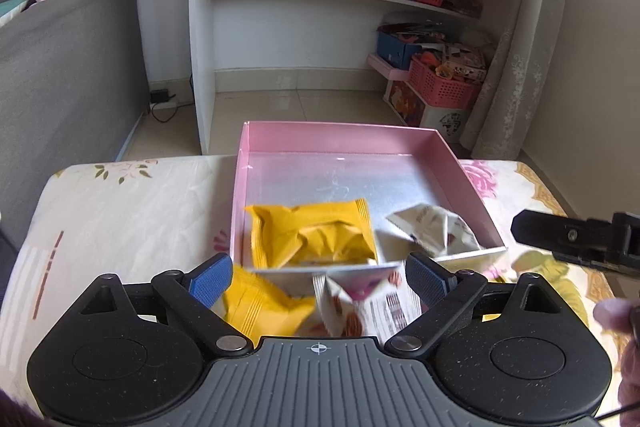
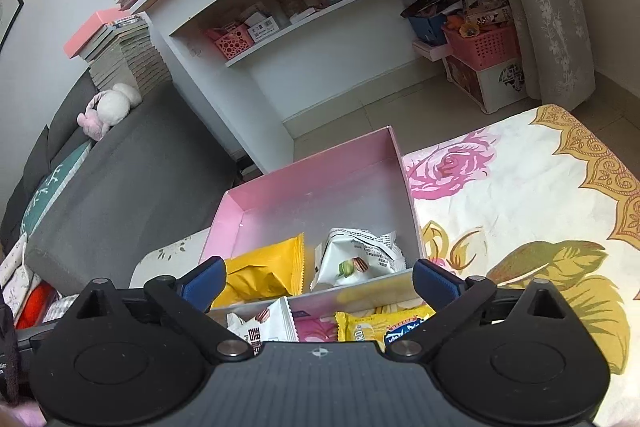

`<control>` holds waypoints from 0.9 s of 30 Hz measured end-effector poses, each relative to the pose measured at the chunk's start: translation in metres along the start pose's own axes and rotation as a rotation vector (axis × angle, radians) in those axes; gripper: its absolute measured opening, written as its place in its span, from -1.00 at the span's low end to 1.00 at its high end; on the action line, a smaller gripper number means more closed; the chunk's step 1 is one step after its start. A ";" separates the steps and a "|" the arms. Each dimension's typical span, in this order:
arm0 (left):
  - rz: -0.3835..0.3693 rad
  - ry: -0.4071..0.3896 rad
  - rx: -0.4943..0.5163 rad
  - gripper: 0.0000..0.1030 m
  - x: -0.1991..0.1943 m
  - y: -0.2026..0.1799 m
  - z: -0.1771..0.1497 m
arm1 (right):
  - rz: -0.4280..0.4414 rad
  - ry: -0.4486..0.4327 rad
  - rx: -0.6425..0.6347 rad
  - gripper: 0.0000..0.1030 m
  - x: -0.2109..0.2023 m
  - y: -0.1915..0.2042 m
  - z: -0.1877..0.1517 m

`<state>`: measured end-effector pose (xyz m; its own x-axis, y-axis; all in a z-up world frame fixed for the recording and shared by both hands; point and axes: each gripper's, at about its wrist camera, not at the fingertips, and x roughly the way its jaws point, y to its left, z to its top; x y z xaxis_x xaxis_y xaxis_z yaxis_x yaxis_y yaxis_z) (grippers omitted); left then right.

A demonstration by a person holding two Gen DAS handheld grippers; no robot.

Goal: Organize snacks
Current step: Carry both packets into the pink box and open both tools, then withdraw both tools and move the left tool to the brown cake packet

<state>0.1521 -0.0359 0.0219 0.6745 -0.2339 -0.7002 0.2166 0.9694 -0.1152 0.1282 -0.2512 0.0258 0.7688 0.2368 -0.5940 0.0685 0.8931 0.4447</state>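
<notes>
left gripper: jaws apart, empty | right gripper: jaws apart, empty | pink box: yellow packet, white packet inside | outside near wall: perhaps three more packets, partly hidden

One pink box holds two snack packets: one yellow packet and one white packet. Just outside its near wall lie three more: one yellow, one white, and one yellow-and-blue.
</notes>
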 end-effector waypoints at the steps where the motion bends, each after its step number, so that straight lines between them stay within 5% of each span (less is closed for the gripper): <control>1: 0.000 0.000 0.004 0.88 -0.005 0.000 -0.003 | -0.008 0.000 -0.011 0.84 -0.004 0.001 -0.001; 12: 0.035 0.050 0.012 0.94 -0.061 0.009 -0.054 | -0.042 0.006 -0.171 0.86 -0.048 0.024 -0.022; 27: 0.007 0.053 0.035 0.96 -0.082 0.045 -0.111 | 0.004 0.015 -0.338 0.86 -0.063 0.037 -0.081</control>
<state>0.0283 0.0347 -0.0043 0.6382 -0.2218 -0.7372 0.2369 0.9677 -0.0860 0.0307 -0.2025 0.0255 0.7592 0.2436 -0.6035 -0.1511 0.9679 0.2007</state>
